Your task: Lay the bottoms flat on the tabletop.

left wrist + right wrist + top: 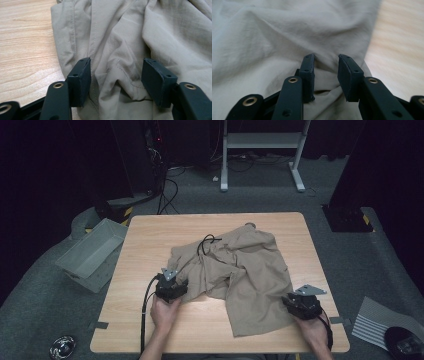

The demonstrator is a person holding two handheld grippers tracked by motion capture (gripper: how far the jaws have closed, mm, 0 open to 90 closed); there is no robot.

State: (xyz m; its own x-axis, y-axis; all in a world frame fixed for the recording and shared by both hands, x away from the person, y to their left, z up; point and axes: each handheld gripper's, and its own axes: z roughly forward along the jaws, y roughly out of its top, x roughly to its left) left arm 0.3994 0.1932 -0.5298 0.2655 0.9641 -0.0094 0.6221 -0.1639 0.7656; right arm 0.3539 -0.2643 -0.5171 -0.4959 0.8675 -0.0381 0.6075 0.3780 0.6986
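Crumpled khaki shorts (245, 265) with a black drawstring (205, 242) lie across the middle of the wooden table (145, 245). My left gripper (182, 287) is at the shorts' near left edge. In the left gripper view it (116, 67) stands open, its jaws wide apart on either side of a stitched hem fold of the cloth (150, 32). My right gripper (290, 301) is at the near right corner of the shorts. In the right gripper view it (326, 62) is open with a narrower gap, and a ridge of cloth (274, 32) rises between the jaws.
A grey plastic bin (92, 251) sits on the floor left of the table. A white desk frame (260, 150) and cables lie beyond the far edge. A striped sheet (380, 322) lies on the floor at the right. Bare wood shows along the table's left and near sides.
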